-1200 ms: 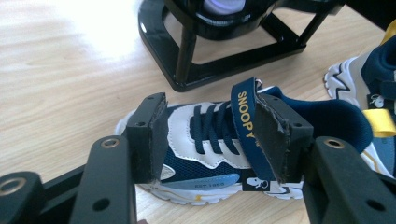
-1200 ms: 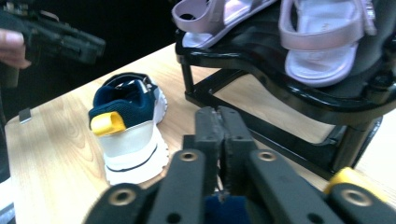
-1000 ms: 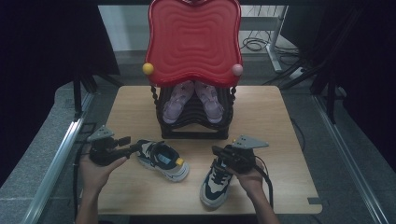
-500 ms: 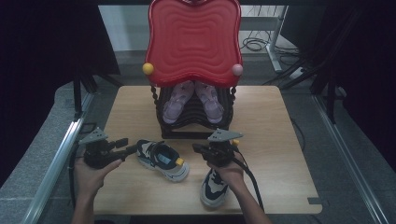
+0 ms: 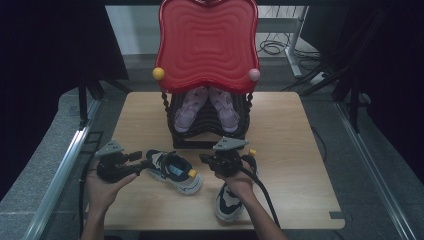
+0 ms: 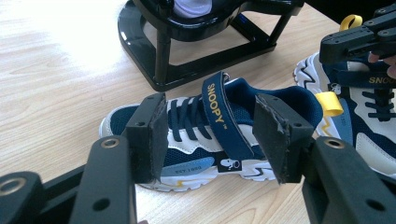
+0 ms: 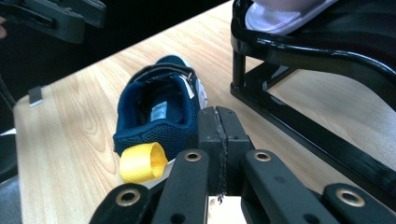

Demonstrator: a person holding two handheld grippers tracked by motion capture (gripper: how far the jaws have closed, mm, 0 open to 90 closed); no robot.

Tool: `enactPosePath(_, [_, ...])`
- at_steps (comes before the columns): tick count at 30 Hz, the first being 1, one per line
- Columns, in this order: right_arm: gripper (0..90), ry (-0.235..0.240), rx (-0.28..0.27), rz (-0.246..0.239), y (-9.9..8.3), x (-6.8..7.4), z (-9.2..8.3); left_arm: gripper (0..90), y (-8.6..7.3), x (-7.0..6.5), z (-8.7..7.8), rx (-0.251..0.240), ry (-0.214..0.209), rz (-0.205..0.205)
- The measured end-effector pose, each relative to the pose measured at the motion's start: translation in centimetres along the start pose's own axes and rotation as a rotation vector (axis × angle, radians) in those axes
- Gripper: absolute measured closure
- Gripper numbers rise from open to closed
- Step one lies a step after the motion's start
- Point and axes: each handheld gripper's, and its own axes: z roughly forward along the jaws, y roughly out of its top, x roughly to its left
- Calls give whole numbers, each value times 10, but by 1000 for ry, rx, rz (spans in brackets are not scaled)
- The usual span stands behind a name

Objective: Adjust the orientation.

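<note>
Jaws of the left gripper (image 6: 212, 140) stand apart around the navy sneaker (image 6: 210, 133), the right gripper (image 7: 219, 135) pressed together beside the black rack (image 7: 317, 107).

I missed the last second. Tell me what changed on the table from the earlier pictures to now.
The right gripper, jaws shut and empty, slid left from above the right shoe toward the left shoe, its hand now across the right shoe. The left gripper stayed open at the left shoe's toe, gripping nothing. Both shoes and the rack kept their places.
</note>
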Motion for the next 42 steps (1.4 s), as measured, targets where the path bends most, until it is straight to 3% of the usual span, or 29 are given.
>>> enactPosePath(4, [895, -13, 23, -51, 4, 15, 3, 455, 0, -1, 1, 3, -3, 3])
enactPosePath(20, [895, -58, 104, 10, 4, 21, 36, 452, -1, 0, -5, -10, 6, 6])
enactPosePath(26, [895, -60, 120, -4, 2, 24, 41, 453, -2, 1, -6, -10, 6, 3])
enactPosePath(37, [895, -14, 123, -25, -3, 35, 40, 453, -3, 2, -8, -9, 15, -4])
enactPosePath(42, [895, 14, 136, -65, -5, 49, 39, 453, -3, 2, -12, -14, 21, -1])
